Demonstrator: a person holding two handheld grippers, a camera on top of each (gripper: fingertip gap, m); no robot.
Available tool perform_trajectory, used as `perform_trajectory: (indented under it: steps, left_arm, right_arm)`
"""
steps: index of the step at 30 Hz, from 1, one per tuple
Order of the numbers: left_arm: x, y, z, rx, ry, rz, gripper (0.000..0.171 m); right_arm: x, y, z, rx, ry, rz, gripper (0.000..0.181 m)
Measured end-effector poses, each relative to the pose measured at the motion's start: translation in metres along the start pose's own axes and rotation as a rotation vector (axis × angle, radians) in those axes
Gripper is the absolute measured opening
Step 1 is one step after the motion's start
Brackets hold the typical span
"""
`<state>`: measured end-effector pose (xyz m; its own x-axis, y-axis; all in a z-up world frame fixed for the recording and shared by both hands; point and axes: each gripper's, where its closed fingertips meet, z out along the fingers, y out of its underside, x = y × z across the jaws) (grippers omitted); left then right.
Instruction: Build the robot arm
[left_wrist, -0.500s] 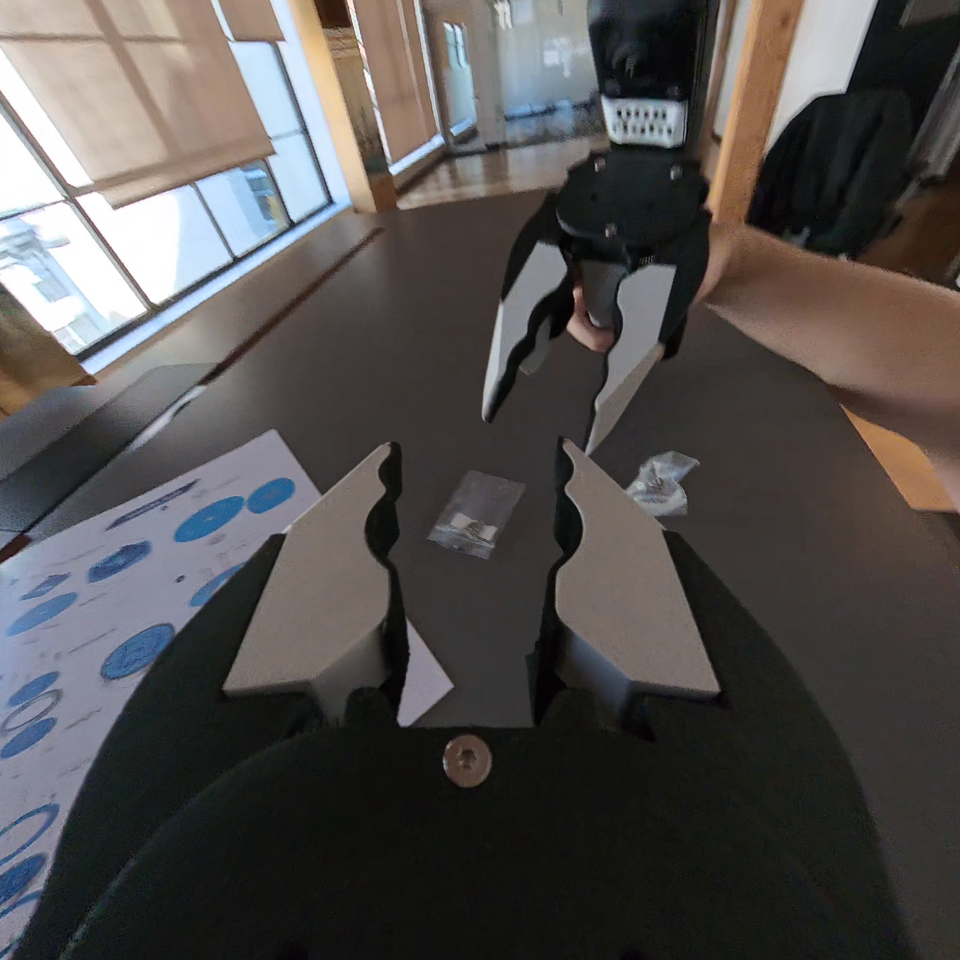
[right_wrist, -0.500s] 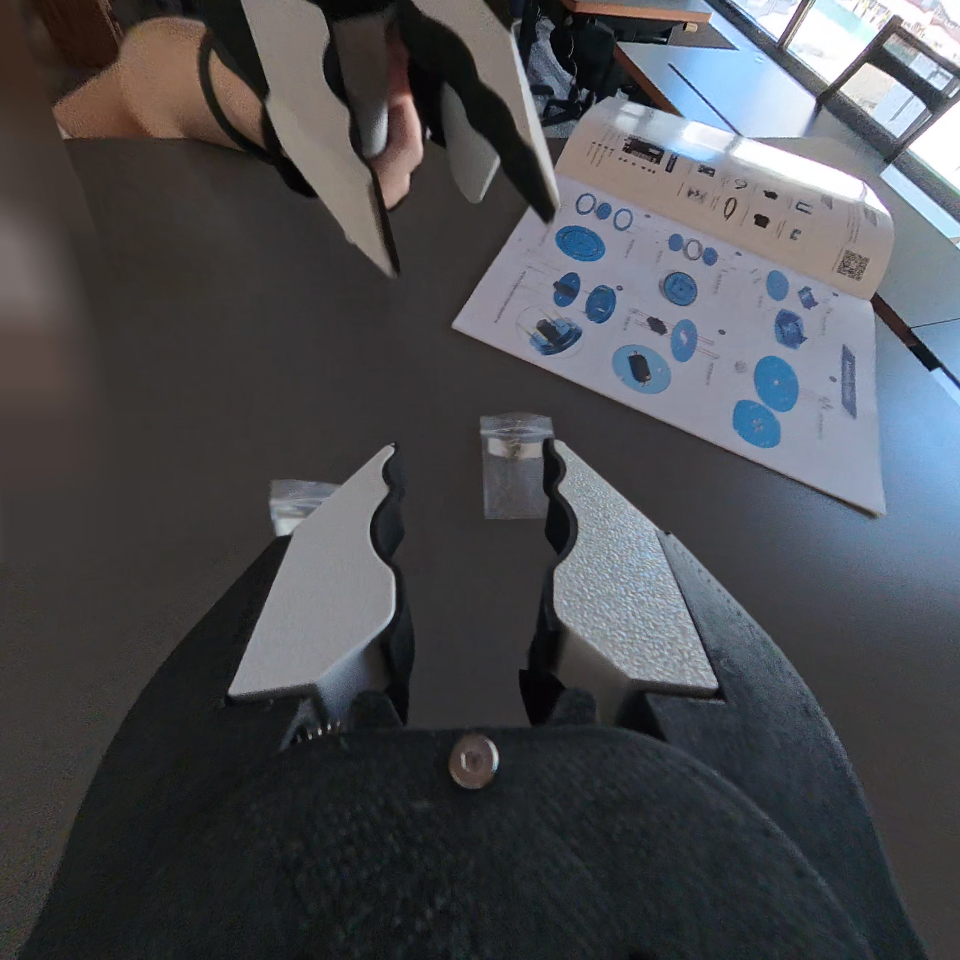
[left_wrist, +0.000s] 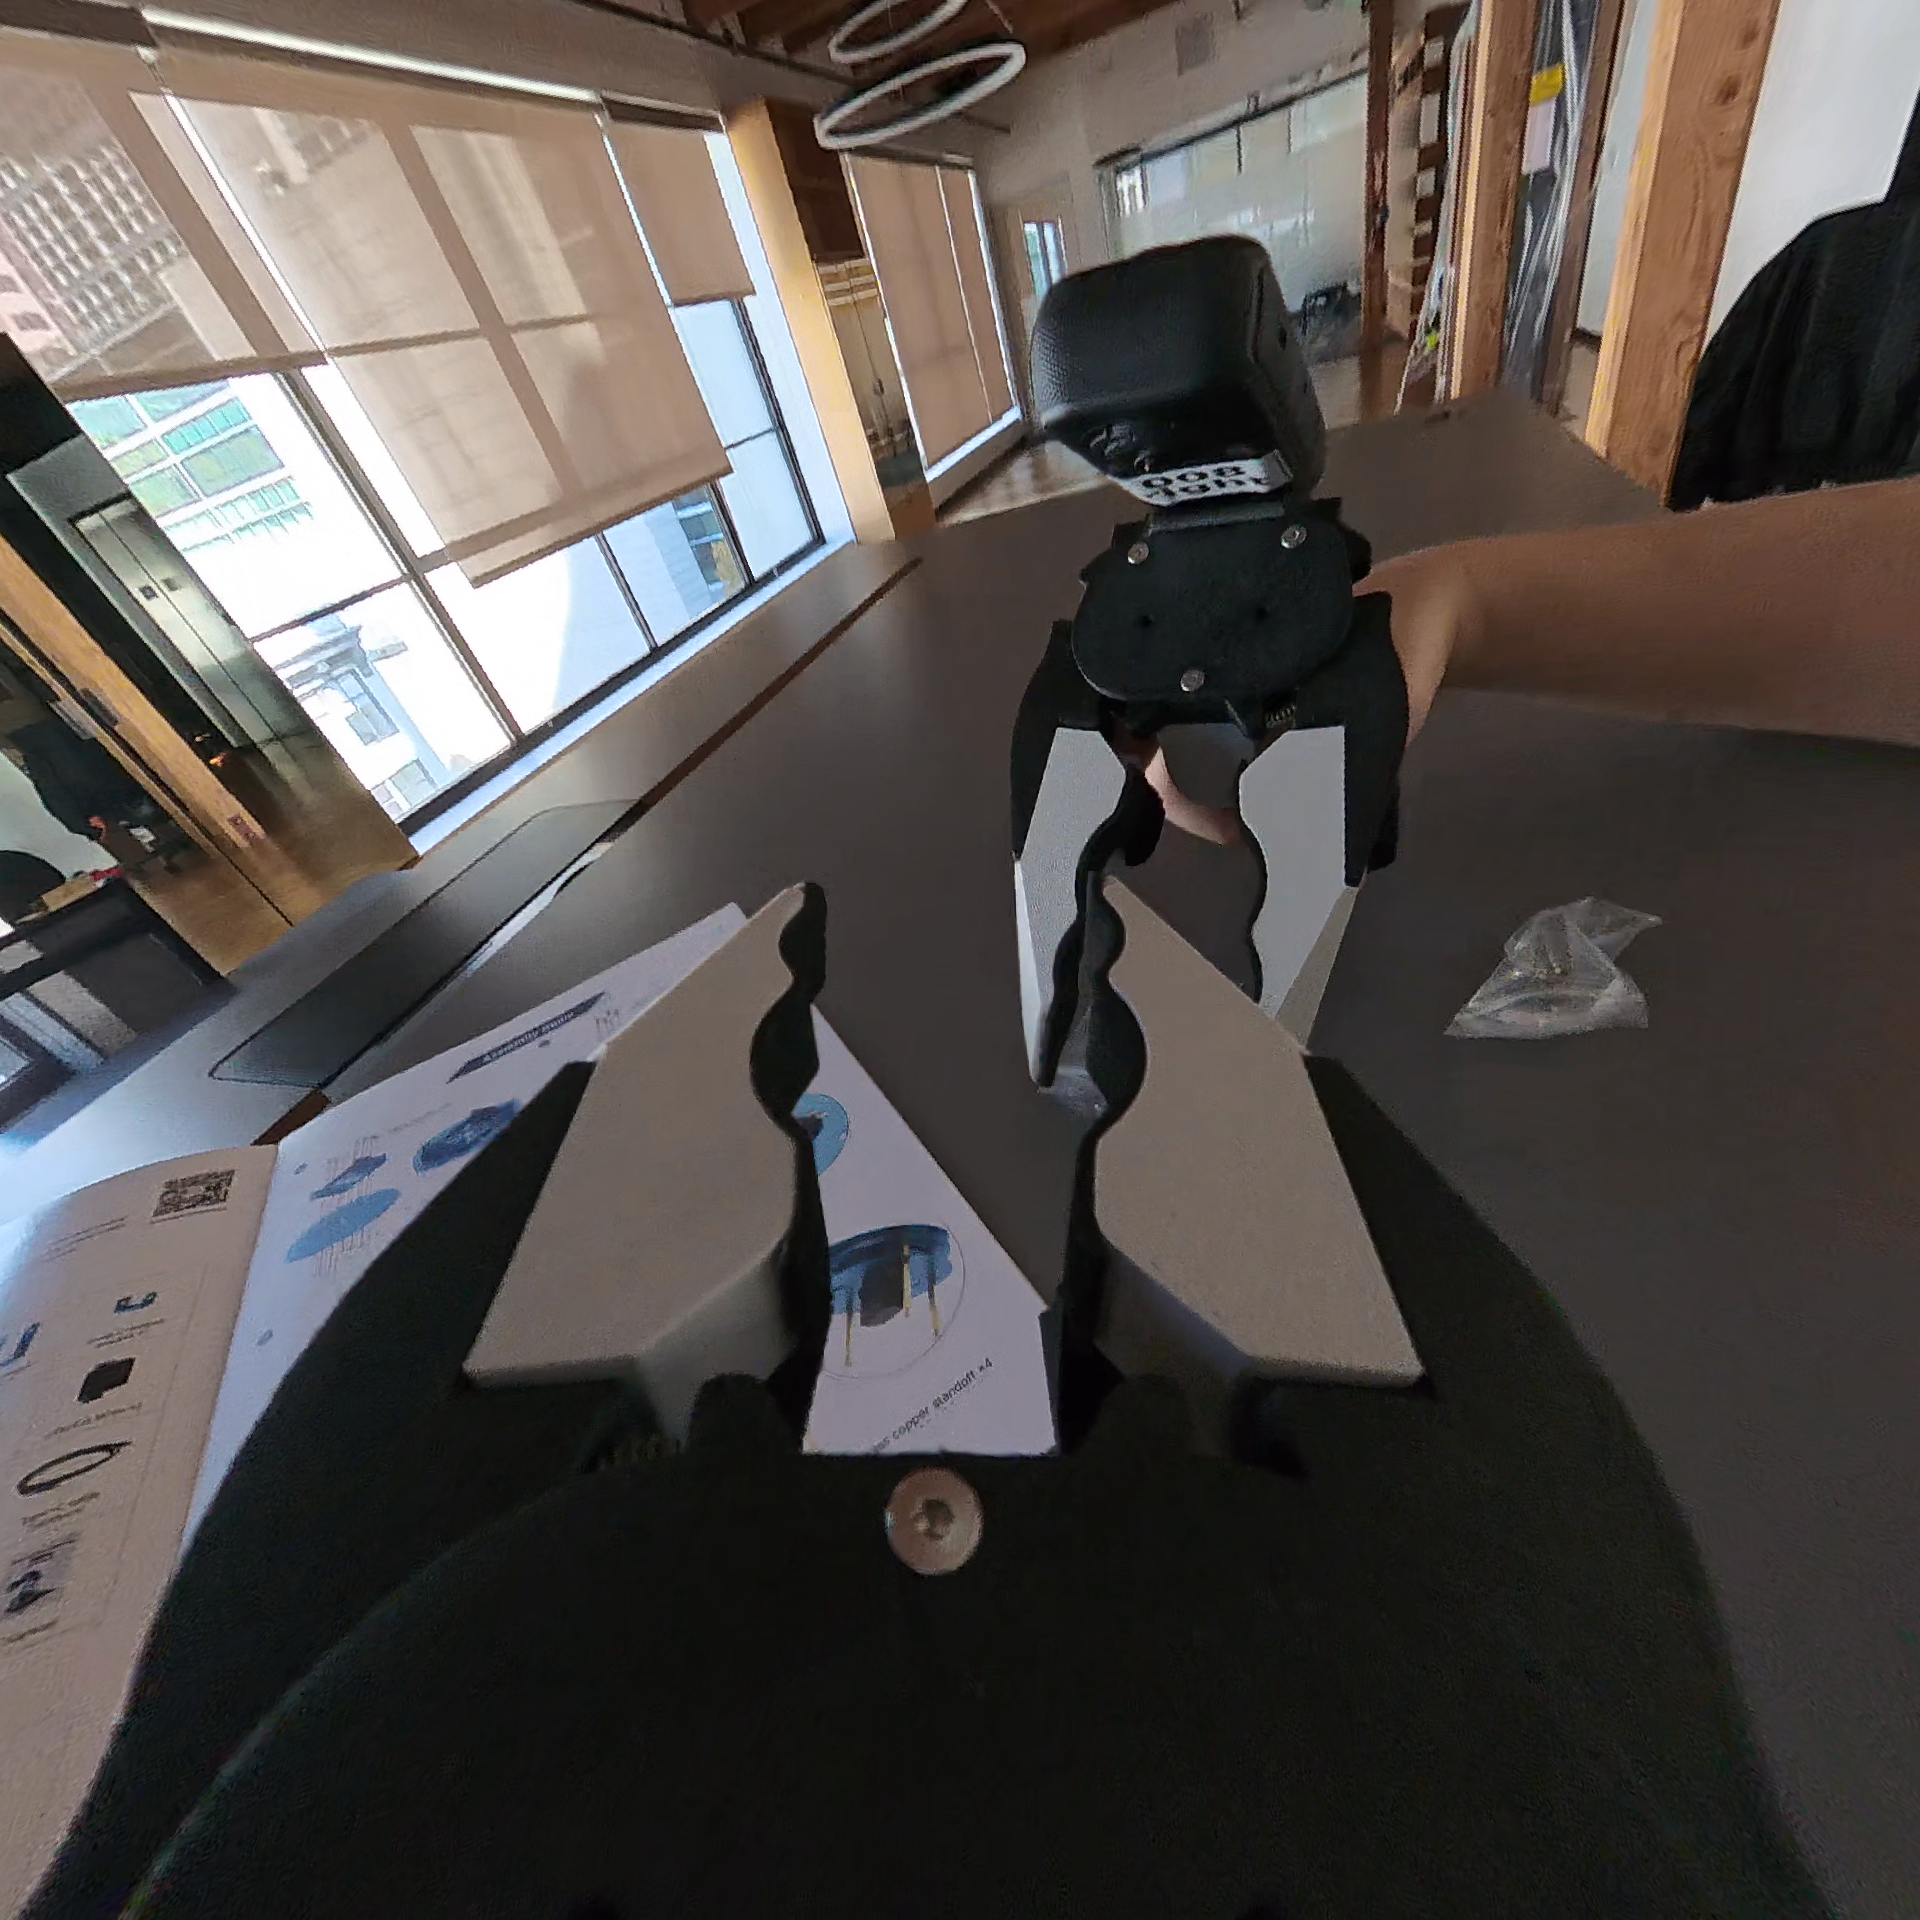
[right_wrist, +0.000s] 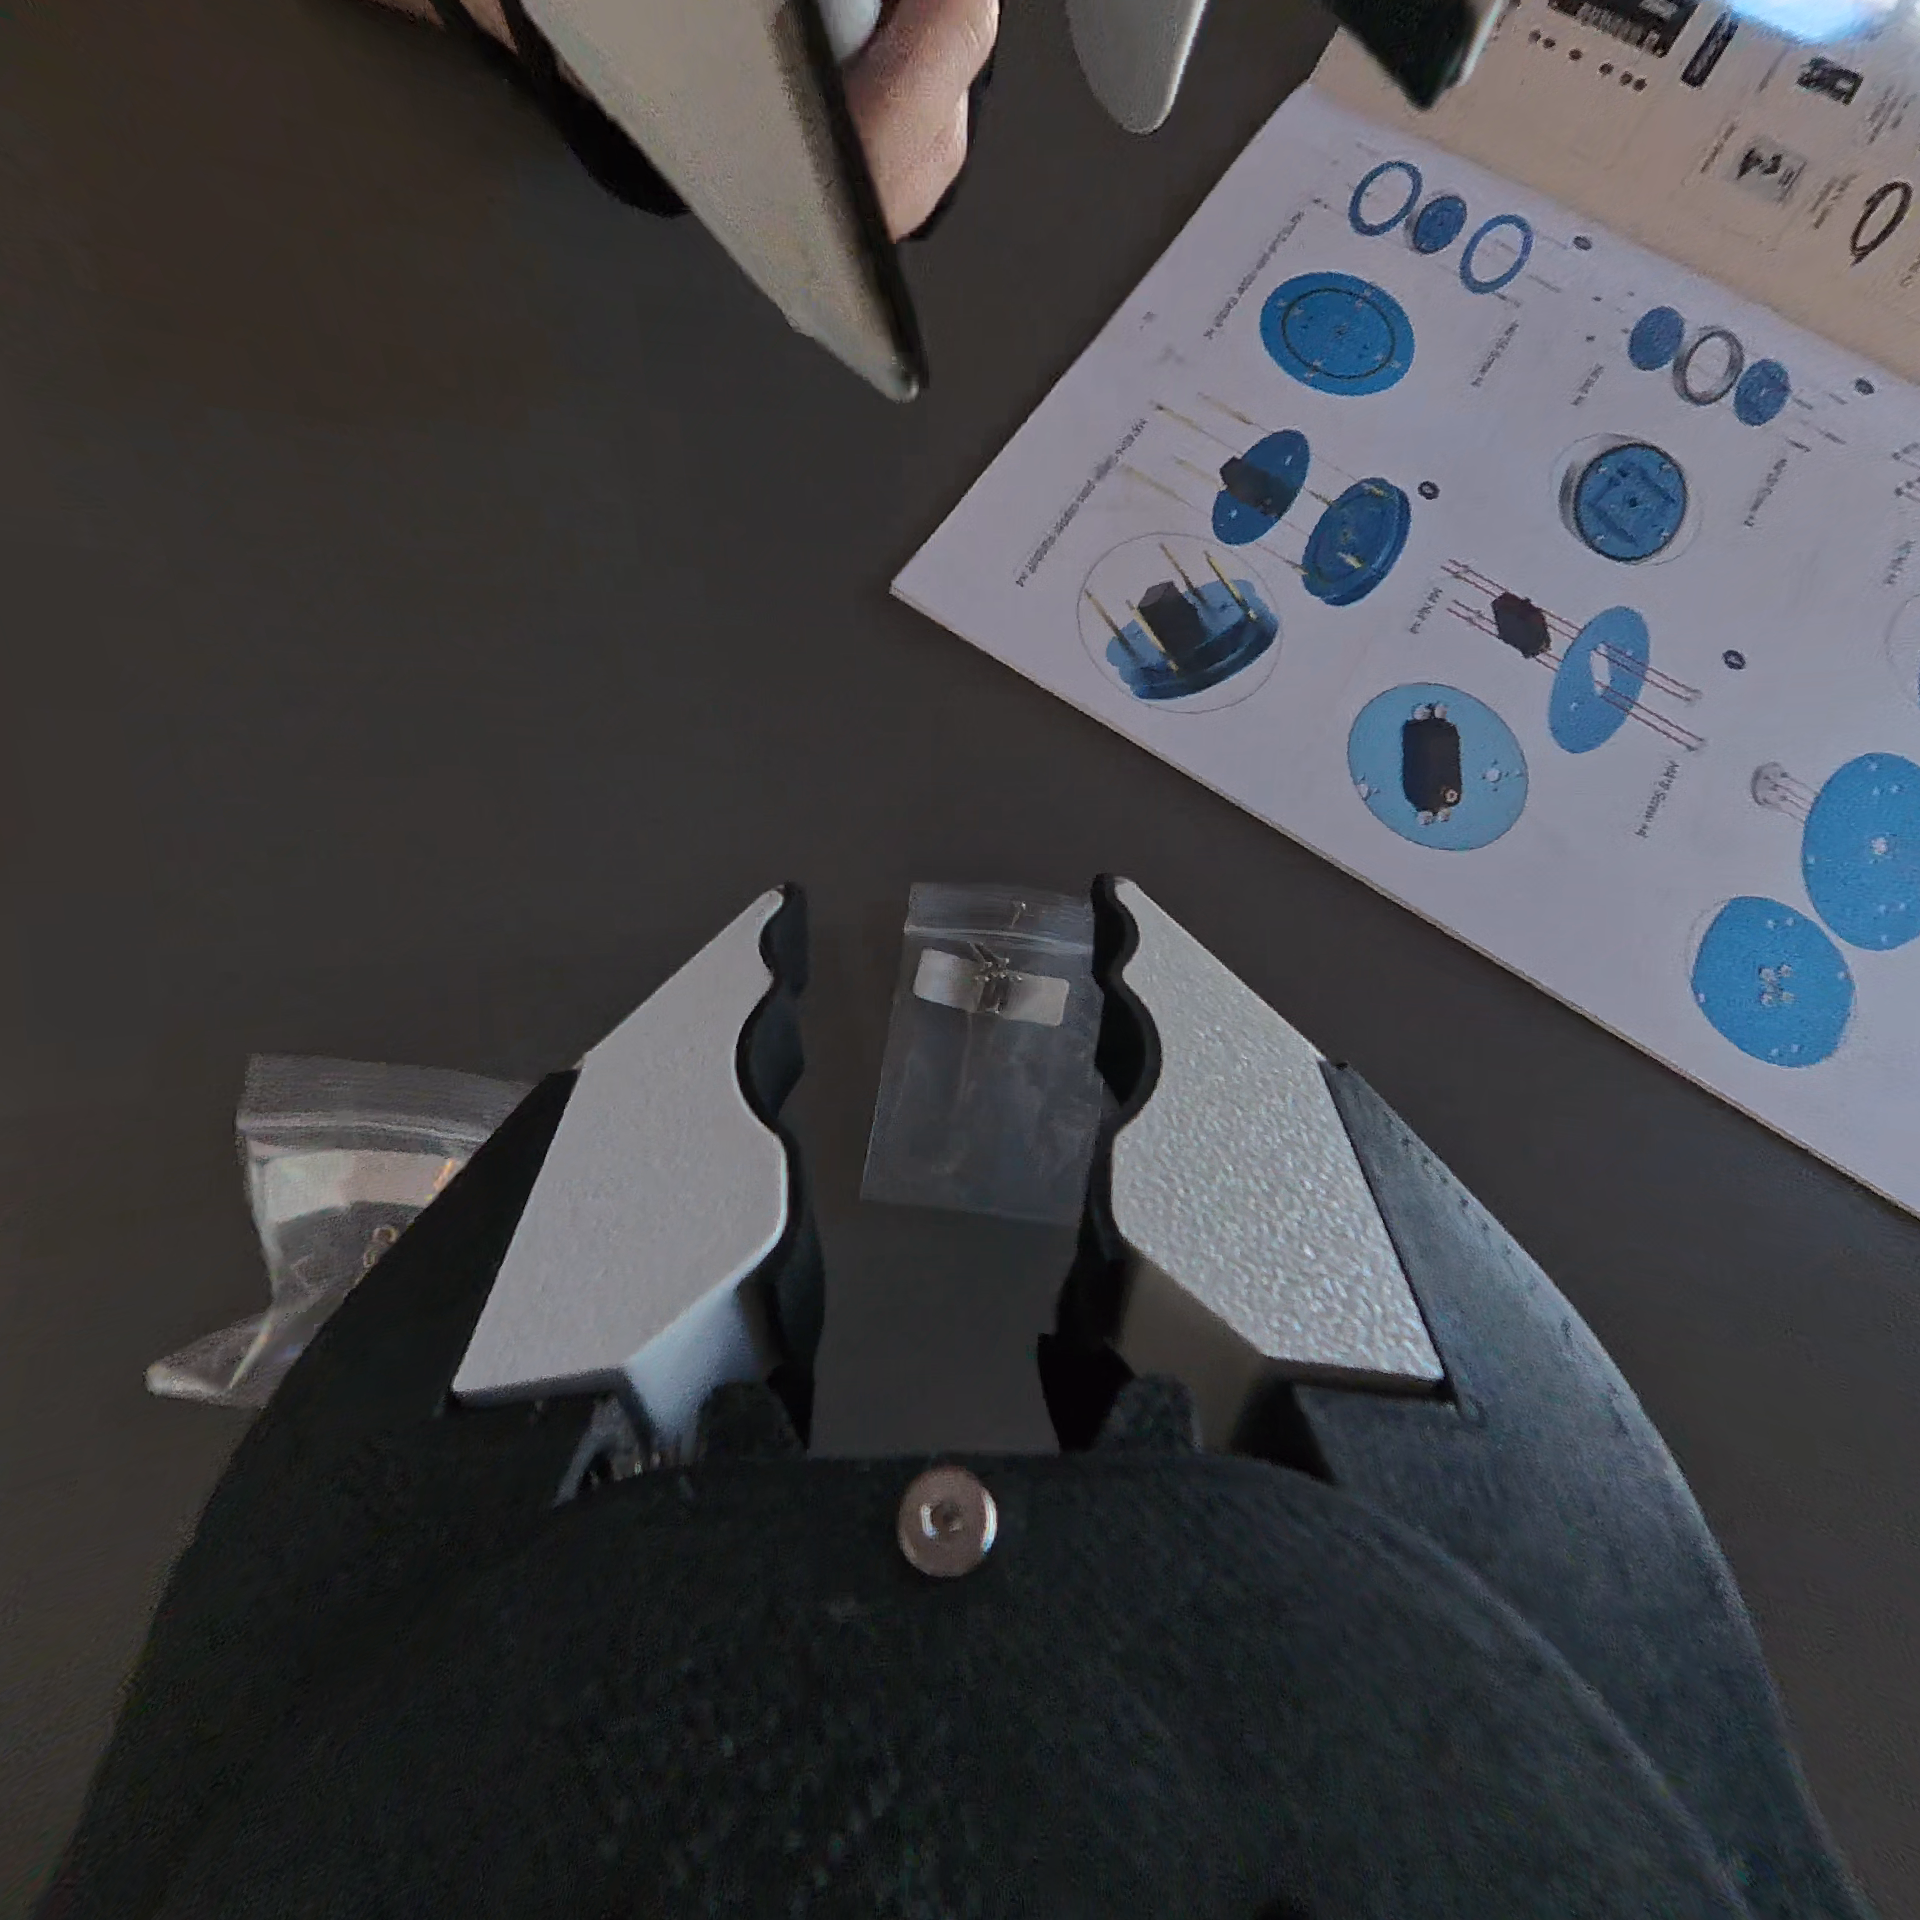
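Left gripper: the black two-finger gripper with grey finger plates (left_wrist: 956, 914) hangs above the near corner of the white instruction sheet printed with blue disc diagrams (left_wrist: 914, 1340). Its fingers stand well apart and hold nothing.

Right gripper: the matching black-and-grey gripper (right_wrist: 945, 894), held in a person's hand (left_wrist: 1195, 800), points down at the dark matte tabletop (right_wrist: 416, 623). Its fingers are spread wide, one on each side of a small bag; whether the right finger touches the bag's edge I cannot tell. Nothing is gripped.

Flat bag: a small clear zip bag with a few tiny metal parts near its top (right_wrist: 987, 1049) lies flat on the table between the right gripper's fingers, closer to the right finger.

Crumpled bag: a second clear plastic bag, wrinkled, with small hardware inside (right_wrist: 332, 1174), lies just left of the right gripper, partly hidden behind its left finger. In the left wrist view it sits alone on the table, right of that gripper (left_wrist: 1558, 977).

Sheet: the instruction sheet lies open on the table to the right of the flat bag (right_wrist: 1455, 571), apart from it.

Room: large windows with tan roller blinds (left_wrist: 436, 343) line one side beyond the table.
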<state>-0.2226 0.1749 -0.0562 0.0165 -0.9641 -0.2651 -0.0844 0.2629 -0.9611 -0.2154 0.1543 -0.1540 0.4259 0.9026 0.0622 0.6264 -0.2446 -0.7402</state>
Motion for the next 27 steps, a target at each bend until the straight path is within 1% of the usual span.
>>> perform_trajectory:
  steps: [1,4,5,8,10,13,20,27]
  left_arm:
    - [-0.002,0.005,0.002,-0.029,-0.022,0.003,0.048]
    - [-0.02,0.018,0.001,-0.116,-0.15,0.009,0.044]
    - [-0.02,0.02,0.0,-0.12,-0.153,0.007,0.045]
    - [-0.012,0.019,0.0,-0.112,-0.099,-0.036,0.043]
    - [-0.01,0.019,0.0,-0.113,-0.084,-0.043,0.043]
    - [-0.008,0.02,-0.001,-0.121,-0.07,-0.059,0.043]
    - [-0.005,0.031,0.001,-0.17,-0.056,-0.054,0.042]
    - [-0.002,0.032,0.002,-0.181,-0.044,-0.047,0.041]
  right_arm:
    - [0.002,0.006,0.001,-0.026,0.007,0.004,0.057]
    - [0.006,0.002,-0.003,0.013,0.013,0.033,0.056]
    - [0.008,0.003,-0.004,0.01,0.02,0.039,0.056]
    - [0.012,0.011,-0.003,0.001,0.027,0.07,0.058]
    - [0.011,0.01,0.0,0.02,0.001,0.113,0.058]
    - [0.012,0.008,0.001,0.029,0.001,0.111,0.042]
    - [0.008,0.008,0.001,0.013,0.002,0.106,0.041]
    - [0.008,0.01,-0.004,-0.013,0.023,0.072,0.04]
